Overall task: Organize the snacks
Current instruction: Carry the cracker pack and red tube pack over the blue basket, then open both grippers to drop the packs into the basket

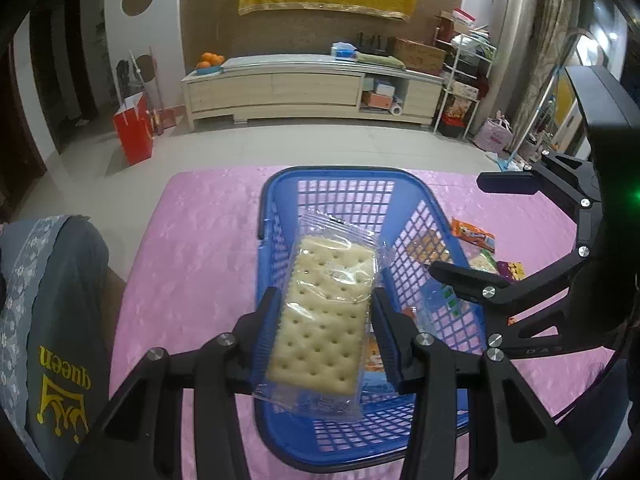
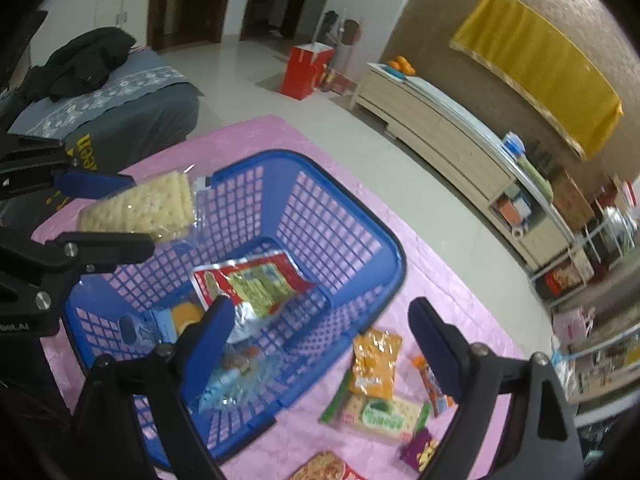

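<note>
My left gripper is shut on a pack of pale square crackers in a clear wrapper, its blue pads pressing the pack's long sides. It holds the pack above the blue plastic basket. In the right wrist view the same crackers hang over the basket's near-left rim. A red and green packet and other wrapped snacks lie in the basket. My right gripper stands open over the basket's near corner, with nothing between its fingers.
On the pink tablecloth right of the basket lie an orange packet, a green-and-white cracker pack, a purple packet and an orange stick. A grey cloth-covered seat borders the table on the left.
</note>
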Tool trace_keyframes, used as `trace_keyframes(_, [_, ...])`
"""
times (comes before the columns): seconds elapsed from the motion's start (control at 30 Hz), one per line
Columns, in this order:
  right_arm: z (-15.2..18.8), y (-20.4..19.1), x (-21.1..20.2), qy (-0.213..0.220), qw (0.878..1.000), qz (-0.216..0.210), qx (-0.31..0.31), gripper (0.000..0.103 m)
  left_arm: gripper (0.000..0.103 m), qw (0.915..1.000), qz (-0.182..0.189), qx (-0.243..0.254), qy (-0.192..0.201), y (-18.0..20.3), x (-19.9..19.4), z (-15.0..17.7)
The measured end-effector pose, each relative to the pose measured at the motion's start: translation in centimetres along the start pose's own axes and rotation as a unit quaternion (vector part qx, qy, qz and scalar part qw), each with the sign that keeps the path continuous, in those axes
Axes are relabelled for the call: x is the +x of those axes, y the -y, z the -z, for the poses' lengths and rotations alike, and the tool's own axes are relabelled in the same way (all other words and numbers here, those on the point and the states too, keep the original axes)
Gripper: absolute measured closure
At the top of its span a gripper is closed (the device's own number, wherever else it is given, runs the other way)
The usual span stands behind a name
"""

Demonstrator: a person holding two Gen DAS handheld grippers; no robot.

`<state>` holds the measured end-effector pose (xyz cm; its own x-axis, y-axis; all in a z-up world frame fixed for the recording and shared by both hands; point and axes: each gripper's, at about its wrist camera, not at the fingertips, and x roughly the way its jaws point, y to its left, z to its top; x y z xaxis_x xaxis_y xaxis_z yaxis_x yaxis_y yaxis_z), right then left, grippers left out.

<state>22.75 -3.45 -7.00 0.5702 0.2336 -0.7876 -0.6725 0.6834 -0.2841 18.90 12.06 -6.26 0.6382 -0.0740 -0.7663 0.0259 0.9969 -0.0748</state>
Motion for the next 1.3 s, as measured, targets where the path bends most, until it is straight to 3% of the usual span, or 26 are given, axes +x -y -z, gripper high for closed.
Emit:
trace_keyframes(0.27, [2.5,1.8,0.4,-0.032,0.998,0.013,0.055,0.012,0.06,0.9996,0.019,0.011,-0.019,1.6,2.0,-0.3])
trace_keyframes(0.7, [5.0,3.7,1.4,-0.05,0.991,-0.015,0.12,0.012,0.06,0.9975,0.047,0.029,-0.045,4.2,5.9,-1.3])
trace_keyframes(0.73, [5.1,3.9,1.4,-0.051,0.991,-0.016,0.124,0.012,0.059,0.9974,0.048,0.028,-0.047,4.3,6.2,-1.3])
trace_keyframes(0.83, [5.5,4.4,1.3,-0.053,0.99,-0.014,0.131,0.012,0.041,0.9975,0.044,0.032,-0.046,4.7,6.3,-1.3])
trace_keyframes(1.1, [6.7,5.7,-1.2,-0.038,0.986,-0.031,0.161,0.012,0.033,0.9971,0.039,0.056,-0.033,5.7,3.9,-1.0])
trace_keyframes(1.3, [7.6,6.6,-5.0,-0.016,0.985,-0.019,0.172,0.012,0.029,0.9965,0.05,0.065,-0.015,7.6,1.2,-1.1])
